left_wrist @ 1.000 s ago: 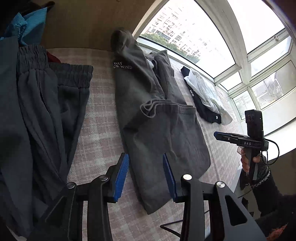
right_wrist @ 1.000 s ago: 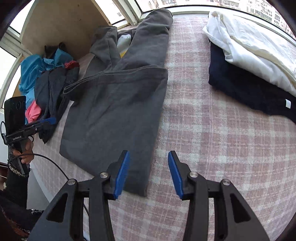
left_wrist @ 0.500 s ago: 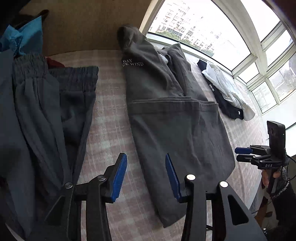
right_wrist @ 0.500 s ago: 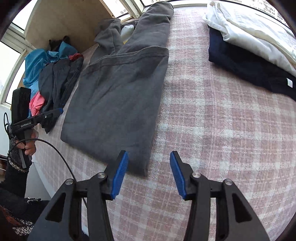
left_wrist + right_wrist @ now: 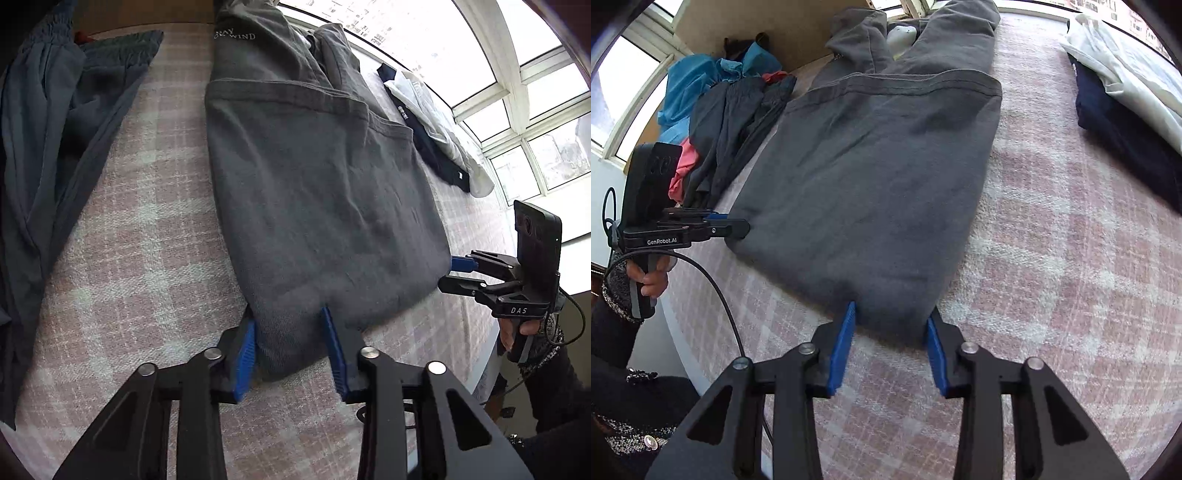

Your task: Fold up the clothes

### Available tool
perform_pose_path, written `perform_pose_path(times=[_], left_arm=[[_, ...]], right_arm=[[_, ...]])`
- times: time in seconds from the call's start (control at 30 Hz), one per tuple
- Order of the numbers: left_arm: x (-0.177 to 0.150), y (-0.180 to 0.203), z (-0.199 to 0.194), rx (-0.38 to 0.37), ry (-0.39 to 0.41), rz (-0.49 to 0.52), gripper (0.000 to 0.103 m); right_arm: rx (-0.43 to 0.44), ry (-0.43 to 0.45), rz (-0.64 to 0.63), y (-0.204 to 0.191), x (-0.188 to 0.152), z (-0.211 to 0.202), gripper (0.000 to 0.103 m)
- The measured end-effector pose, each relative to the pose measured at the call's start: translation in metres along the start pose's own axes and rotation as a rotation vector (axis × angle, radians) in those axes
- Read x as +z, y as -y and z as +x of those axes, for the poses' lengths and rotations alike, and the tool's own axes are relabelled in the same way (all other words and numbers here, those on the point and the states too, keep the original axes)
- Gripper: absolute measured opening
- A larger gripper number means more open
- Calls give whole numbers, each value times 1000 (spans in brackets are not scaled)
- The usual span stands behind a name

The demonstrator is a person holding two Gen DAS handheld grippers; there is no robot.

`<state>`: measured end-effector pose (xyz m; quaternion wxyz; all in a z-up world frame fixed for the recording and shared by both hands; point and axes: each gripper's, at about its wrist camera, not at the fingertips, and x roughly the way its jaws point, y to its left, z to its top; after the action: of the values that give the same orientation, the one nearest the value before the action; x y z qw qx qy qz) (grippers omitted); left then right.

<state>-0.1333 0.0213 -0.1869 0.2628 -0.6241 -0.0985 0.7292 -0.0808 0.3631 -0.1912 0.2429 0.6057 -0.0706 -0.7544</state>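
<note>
Blue pads on your left gripper (image 5: 291, 347) straddle one near corner of the grey garment (image 5: 317, 192); the jaws are closing with the cloth between them, but the pads still stand apart from its sides, so you have no pinch yet. Your right gripper (image 5: 892, 345) does the same at the other near corner, low in the middle of its frame: closing, fabric between the pads, not yet pressed. The garment lies lengthwise up the centre of both views on the pink checked bedcover (image 5: 1071, 258), its lower part already doubled up, with a stitched hem running across the upper middle and the legs or sleeves stretching on toward the window. Judging from that, one fold is made and you are about to take the near edge for the next; the final fold and putting it away remain. At the upper right of the right-wrist view a white piece on a navy one (image 5: 1115, 110) looks folded already. At the upper left, a heap of dark, blue and pink clothes (image 5: 713, 110) waits unfolded. Whether the grey piece is trousers or a top you cannot settle, as its far end is cut off at the top edge. The white print (image 5: 234, 35) is only partly legible. How many layers sit between the pads is hidden.
</note>
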Motion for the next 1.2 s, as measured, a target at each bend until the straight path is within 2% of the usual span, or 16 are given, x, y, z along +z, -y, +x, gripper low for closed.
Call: perform_pose_path(times=[0.07, 0.1, 0.2, 0.27, 0.37, 0.6, 0.67, 0.7, 0.8, 0.93, 1.03, 1.1, 1.2], left_arm=[[3, 2, 1, 7, -7, 38, 10], [5, 2, 0, -19, -12, 48, 8], [13, 0, -11, -79, -5, 49, 7], [19, 3, -25, -124, 16, 51, 7], [23, 11, -54, -182, 72, 65, 7], [38, 4, -56, -281, 68, 24, 7], [48, 9, -62, -294, 79, 20, 6], [48, 18, -71, -292, 88, 52, 6], [27, 42, -93, -294, 77, 137, 7], [-16, 58, -97, -277, 6, 174, 7], [-61, 55, -73, -301, -100, 122, 7], [-88, 51, -51, -314, -174, 86, 6], [-112, 42, -27, -285, -222, 65, 7]], right_arm=[[51, -9, 29, 7, 5, -7, 13], [76, -13, 44, 10, 7, -11, 12], [118, -2, 36, 8, 16, -31, 10], [124, 14, 2, 0, 22, -51, 10], [165, 22, 19, -1, 31, -70, 10], [166, -43, 25, -4, 63, -76, 9], [157, -73, -30, -19, 55, -91, 9], [154, -87, -61, -27, 49, -100, 9], [170, -138, -85, -40, 16, -114, 9], [170, -254, -37, -43, -44, -89, 9], [161, -344, -6, -41, -84, -56, 9], [120, -362, -19, -41, -97, -39, 9], [57, -427, -21, -39, -107, -23, 17]])
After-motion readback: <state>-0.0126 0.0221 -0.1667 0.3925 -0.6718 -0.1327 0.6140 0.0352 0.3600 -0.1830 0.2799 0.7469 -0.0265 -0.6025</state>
